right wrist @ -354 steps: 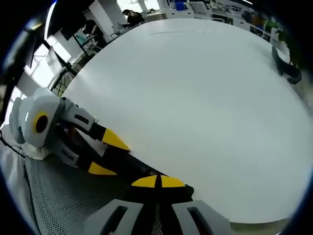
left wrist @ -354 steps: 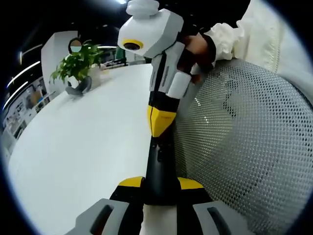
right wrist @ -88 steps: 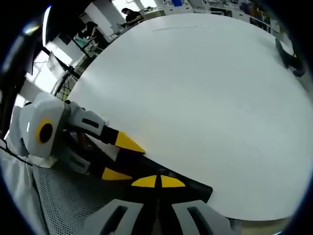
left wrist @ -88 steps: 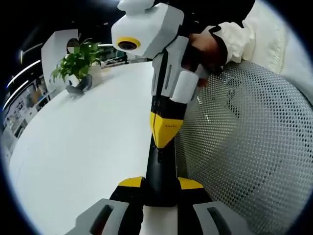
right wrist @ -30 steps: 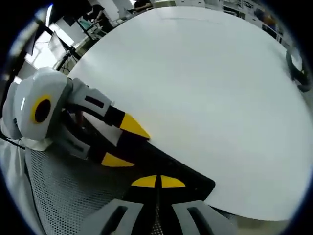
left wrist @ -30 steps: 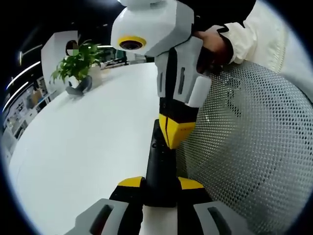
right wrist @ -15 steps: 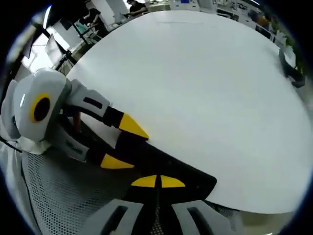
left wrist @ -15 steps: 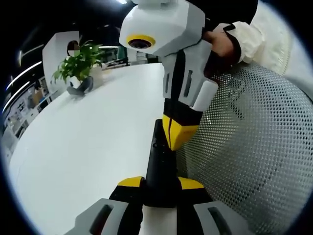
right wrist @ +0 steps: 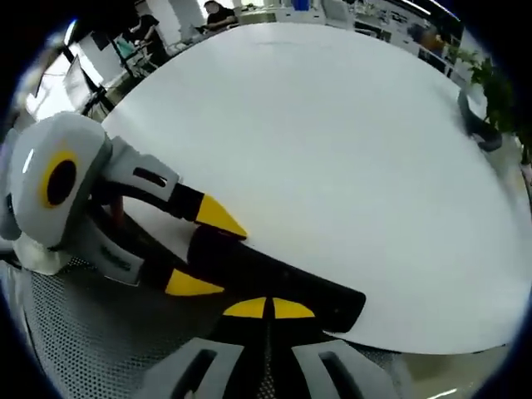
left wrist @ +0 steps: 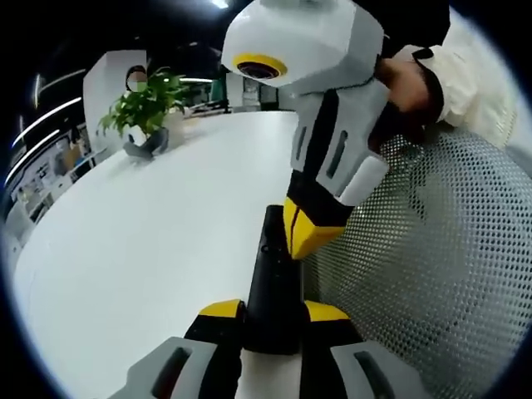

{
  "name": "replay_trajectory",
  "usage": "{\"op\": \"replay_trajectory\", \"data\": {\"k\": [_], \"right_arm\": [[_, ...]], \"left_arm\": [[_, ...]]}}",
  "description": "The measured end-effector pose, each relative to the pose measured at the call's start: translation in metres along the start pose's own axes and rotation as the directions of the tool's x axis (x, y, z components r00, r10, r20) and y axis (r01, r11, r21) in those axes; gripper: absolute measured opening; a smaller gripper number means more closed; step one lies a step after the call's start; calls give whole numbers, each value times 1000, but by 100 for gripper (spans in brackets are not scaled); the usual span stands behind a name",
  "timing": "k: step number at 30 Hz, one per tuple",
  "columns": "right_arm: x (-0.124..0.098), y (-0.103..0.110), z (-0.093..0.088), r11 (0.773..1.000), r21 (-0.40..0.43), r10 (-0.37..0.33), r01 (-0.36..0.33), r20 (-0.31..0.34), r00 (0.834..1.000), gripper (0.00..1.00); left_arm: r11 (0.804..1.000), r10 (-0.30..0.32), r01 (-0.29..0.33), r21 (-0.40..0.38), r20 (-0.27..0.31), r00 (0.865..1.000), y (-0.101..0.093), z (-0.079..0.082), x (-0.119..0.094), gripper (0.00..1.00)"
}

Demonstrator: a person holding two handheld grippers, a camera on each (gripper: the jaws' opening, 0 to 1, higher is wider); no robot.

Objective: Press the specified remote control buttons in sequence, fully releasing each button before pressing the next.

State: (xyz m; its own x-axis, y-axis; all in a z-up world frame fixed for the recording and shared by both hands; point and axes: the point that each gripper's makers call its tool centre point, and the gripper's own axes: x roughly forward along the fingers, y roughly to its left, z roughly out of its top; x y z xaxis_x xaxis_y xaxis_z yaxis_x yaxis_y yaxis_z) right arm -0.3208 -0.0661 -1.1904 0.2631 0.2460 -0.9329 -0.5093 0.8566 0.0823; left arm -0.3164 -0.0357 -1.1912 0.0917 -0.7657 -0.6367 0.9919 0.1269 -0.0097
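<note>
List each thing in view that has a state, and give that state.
Remote control: clamped between the left gripper's jaws, above the table edge.
Left gripper: shut on the remote.
Right gripper: shut, tips at the remote's top face.
Potted plant: upright on the white table.

No readable text anywhere that I can spot. The black remote control [left wrist: 272,283] has a few buttons on top in the left gripper view, but any markings on them are too small and blurry to make out. Same story in the right gripper view, where the remote control [right wrist: 274,283] looks plain black, and the screens and signs at the far upper edge are just smears.
</note>
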Motion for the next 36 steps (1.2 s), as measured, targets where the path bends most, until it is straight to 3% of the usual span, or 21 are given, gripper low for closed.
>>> {"op": "replay_trajectory", "data": {"k": [4, 8, 12, 18, 21, 25, 29, 30, 32, 36], "right_arm": [[4, -1, 8, 999, -39, -16, 17, 21, 1000, 0], [5, -2, 10, 999, 41, 31, -30, -9, 999, 0], [4, -4, 10, 998, 37, 52, -51, -16, 999, 0], [6, -4, 14, 996, -60, 72, -70, 46, 996, 0], [6, -6, 16, 994, -22, 104, -103, 51, 993, 0], [7, -9, 22, 986, 39, 160, -163, 75, 984, 0], [9, -11, 27, 979, 27, 199, -201, 57, 978, 0], [10, -13, 30, 977, 32, 207, -209, 56, 977, 0], [12, -19, 39, 978, 17, 205, -206, 70, 976, 0], [17, -32, 54, 976, 16, 215, -216, 76, 974, 0]], "left_arm": [[999, 22, -23, -41, -10, 1000, 9, -4, -5, 25], [999, 25, -25, -35, -12, 1000, 11, -3, -5, 25], [999, 26, -27, -30, -20, 999, 12, -2, -4, 25], [998, 53, -54, -19, -47, 997, 20, -3, -2, 26], [999, 44, -45, -24, -49, 998, 24, -2, 0, 26], [997, 54, -56, -58, -33, 998, 32, 3, 7, 27], [992, 91, -88, -88, 31, 995, 46, 14, 16, 29], [993, 98, -96, -68, 34, 995, 50, 13, 15, 29], [990, 101, -96, -108, 50, 994, 55, 15, 18, 29], [987, 124, -116, -114, 65, 990, 72, 19, 22, 27]]}}
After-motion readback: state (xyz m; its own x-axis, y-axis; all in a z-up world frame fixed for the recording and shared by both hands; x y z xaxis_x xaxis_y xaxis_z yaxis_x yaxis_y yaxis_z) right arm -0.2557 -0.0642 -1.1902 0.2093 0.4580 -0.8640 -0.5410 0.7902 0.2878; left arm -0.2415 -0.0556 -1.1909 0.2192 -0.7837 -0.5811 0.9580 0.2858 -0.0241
